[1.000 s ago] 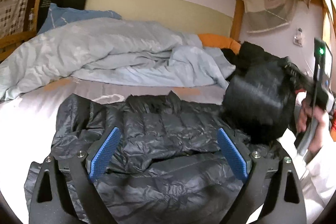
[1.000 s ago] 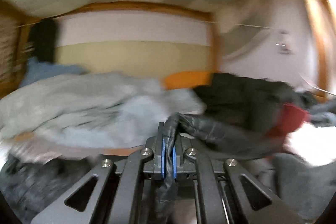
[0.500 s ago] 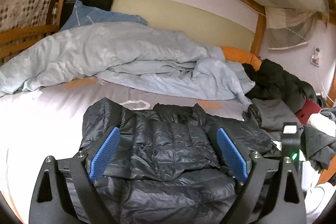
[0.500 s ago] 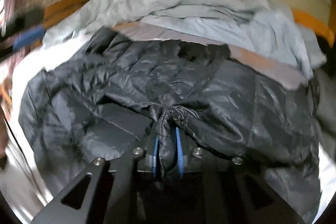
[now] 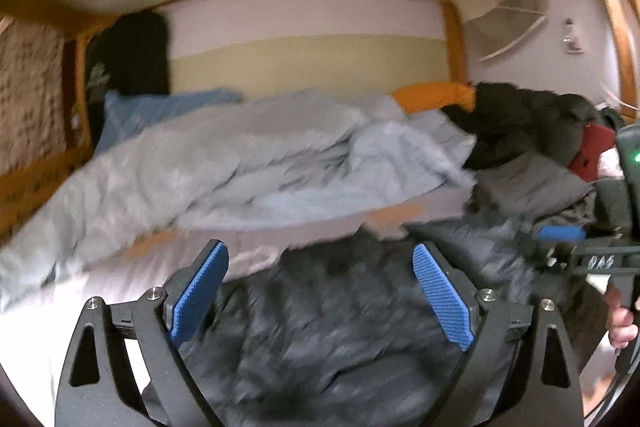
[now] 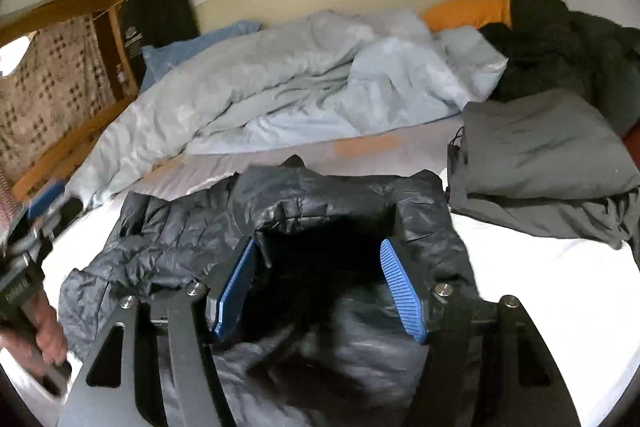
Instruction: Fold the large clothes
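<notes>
Setting: a lower bunk bed (image 6: 520,259) with a white sheet and a wooden frame, shown through two fisheye cameras; the left wrist view was blurred.
Task garment: a dark quilted puffer jacket (image 6: 168,251) lay spread on the near half of the bed, its collar toward the far side and one part folded over its middle.
Right gripper (image 6: 320,291): its jaws stood apart over the folded part of the jacket and had just been opening; jacket fabric lay between the blue pads, which did not press on it.
Left gripper (image 5: 320,295): its jaws stood wide apart above the jacket's near part, with nothing held between the blue pads.
Hands: in the right wrist view a hand (image 6: 48,335) gripped the left gripper's handle at the bed's near left edge; in the left wrist view fingers (image 5: 620,323) showed on the other handle at the right.
Other bedding: a rumpled pale blue duvet (image 6: 280,79) lay along the far side of the bed, with a blue pillow (image 6: 180,55) at its left end and an orange pillow (image 6: 464,11) at its right end.
Other clothes: a folded grey garment (image 6: 540,151) lay on the right side of the bed, apart from the jacket, with a heap of dark clothes (image 6: 560,43) behind it.
</notes>
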